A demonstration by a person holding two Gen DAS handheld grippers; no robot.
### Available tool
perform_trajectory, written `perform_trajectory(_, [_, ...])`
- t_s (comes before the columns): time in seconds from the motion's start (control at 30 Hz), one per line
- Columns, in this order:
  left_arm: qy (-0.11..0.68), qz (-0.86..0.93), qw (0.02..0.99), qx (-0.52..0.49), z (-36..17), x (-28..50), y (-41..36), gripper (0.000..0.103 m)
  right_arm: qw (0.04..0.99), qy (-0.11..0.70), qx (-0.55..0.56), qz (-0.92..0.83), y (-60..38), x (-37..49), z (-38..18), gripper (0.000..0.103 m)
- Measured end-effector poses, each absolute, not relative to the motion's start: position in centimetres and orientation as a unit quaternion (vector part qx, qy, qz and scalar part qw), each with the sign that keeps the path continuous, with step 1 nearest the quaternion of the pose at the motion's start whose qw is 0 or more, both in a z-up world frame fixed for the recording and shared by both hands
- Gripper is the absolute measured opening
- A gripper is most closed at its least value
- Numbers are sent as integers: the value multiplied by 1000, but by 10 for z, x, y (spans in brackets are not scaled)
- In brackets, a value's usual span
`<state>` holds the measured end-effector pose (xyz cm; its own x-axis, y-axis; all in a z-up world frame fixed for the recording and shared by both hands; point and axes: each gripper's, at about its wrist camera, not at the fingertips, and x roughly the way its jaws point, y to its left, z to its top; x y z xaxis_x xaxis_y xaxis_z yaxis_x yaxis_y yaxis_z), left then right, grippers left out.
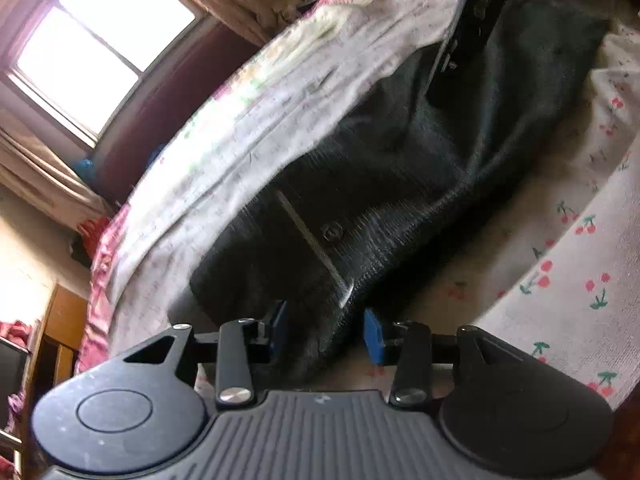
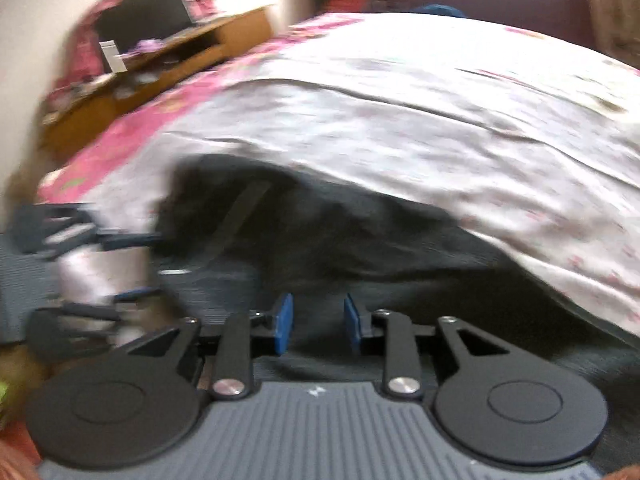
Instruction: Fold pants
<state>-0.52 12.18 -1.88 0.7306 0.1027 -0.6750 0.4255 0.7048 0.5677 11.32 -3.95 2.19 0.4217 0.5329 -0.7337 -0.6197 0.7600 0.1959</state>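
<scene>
Left wrist view: left gripper (image 1: pixel 326 330) at lower centre, blue pads (image 1: pixel 373 336) parted. A fold of the black pants (image 1: pixel 400 168) runs down between the jaws at the bottom edge, close to the left pad; whether either pad touches the cloth cannot be told, and neither visibly presses. Pants stretched diagonally from lower centre to upper right, ribbed dark fabric with a button (image 1: pixel 332 232) and a pale stripe (image 1: pixel 312 240) near mid-frame. Lying on a white floral bedsheet (image 1: pixel 248 128) with a pink border (image 1: pixel 100 280) at left; a cherry-print cloth (image 1: pixel 580 264) at lower right. Right gripper (image 1: pixel 476 12) at upper right, a dark blurred bar over the far end of the pants. Bright window (image 1: pixel 100 44) at upper left, wooden furniture (image 1: pixel 64 320) at lower left. No readable writing.

Right wrist view, motion-blurred: right gripper (image 2: pixel 318 322) at lower centre, blue pads (image 2: pixel 284 322) apart with a clear gap; dark pants (image 2: pixel 360 248) seen through that gap and filling mid-frame just beyond the tips, not pinched. White floral bedsheet (image 2: pixel 440 120) across the upper right, edge draped above the pants; pink border (image 2: pixel 160 120) at left. Left gripper (image 2: pixel 132 264) at the left edge, smeared, fingers reaching toward the pants' left end. Wooden desk (image 2: pixel 160 64) with a dark screen (image 2: pixel 148 16) at upper left. A small pale mark (image 2: pixel 316 392) on the gripper body, unreadable.
</scene>
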Motion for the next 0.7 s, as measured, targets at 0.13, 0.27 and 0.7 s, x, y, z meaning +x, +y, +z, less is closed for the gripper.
perform_trajectory(0.13, [372, -94, 842, 379, -17, -12, 111, 50, 838, 470, -33, 274, -64, 124, -13, 31])
perform_trajectory(0.27, [342, -123, 851, 380, 6, -14, 76, 53, 874, 426, 11, 234, -116, 105, 13, 33])
perform_trajectory(0.7, [256, -325, 813, 409, -12, 46, -137, 58, 921, 353, 150, -72, -385, 41, 28, 43])
